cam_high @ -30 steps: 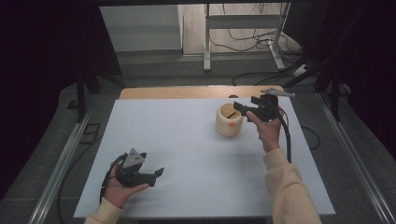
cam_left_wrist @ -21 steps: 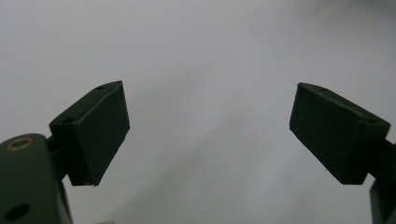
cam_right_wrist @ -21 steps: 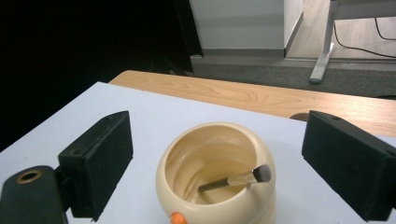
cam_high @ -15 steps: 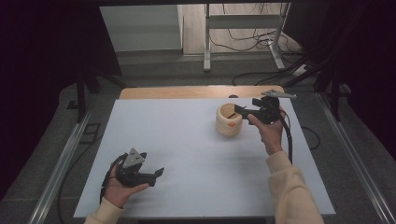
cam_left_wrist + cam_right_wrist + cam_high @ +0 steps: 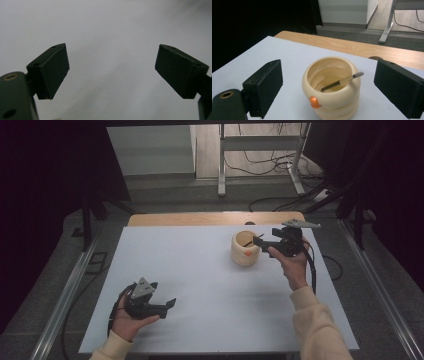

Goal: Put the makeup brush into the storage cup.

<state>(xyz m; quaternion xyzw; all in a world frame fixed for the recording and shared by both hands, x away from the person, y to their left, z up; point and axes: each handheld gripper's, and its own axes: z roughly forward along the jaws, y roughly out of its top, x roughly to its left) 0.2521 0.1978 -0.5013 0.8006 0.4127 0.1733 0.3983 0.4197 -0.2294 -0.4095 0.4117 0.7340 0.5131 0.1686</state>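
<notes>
A cream ribbed cup (image 5: 244, 249) (image 5: 331, 86) with an orange dot stands on the white table, right of centre. A thin stick with a pale tip (image 5: 342, 81) leans inside it against the rim. My right gripper (image 5: 259, 240) (image 5: 329, 90) is held just right of the cup, open, its jaws standing wide on either side of the cup without touching it. My left gripper (image 5: 169, 304) (image 5: 110, 72) rests low at the table's front left, open, with bare table between its jaws.
A wooden board edge (image 5: 215, 218) runs along the table's far side. Metal rails (image 5: 65, 295) flank the table. A stand's legs and cables (image 5: 260, 165) lie on the floor beyond.
</notes>
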